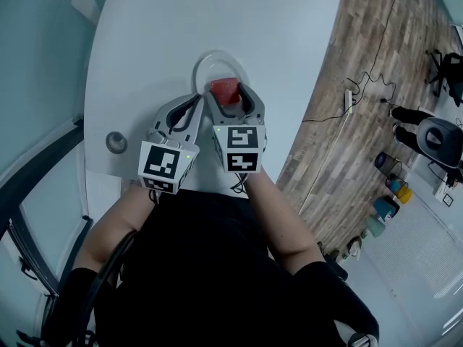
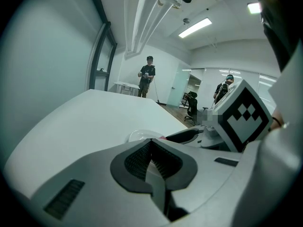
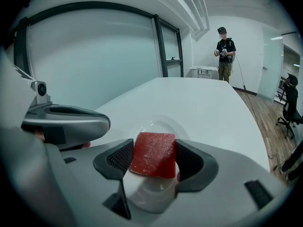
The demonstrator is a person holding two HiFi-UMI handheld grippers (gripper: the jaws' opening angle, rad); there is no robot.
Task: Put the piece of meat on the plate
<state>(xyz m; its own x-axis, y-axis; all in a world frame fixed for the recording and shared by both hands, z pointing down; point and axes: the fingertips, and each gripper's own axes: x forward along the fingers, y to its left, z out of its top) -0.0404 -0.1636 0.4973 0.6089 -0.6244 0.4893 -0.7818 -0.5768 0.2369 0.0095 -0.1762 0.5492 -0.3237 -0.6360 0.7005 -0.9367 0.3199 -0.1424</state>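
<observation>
Jaws of the right gripper clamp the piece of meat over the plate, hiding its near rim; whether the meat touches the plate is unclear. The left gripper sits just beside, its jaws pressed together on nothing. The plate lies mid-surface.

piece of meat: red, flat, roughly rectangular slab. gripped at both side edges between jaws of right tool, tilted near upright, over plate. plate: round, shallow, glossy translucent-white, on white bench.

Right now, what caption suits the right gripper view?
Right claw clamps the red piece of meat over the plate.
</observation>
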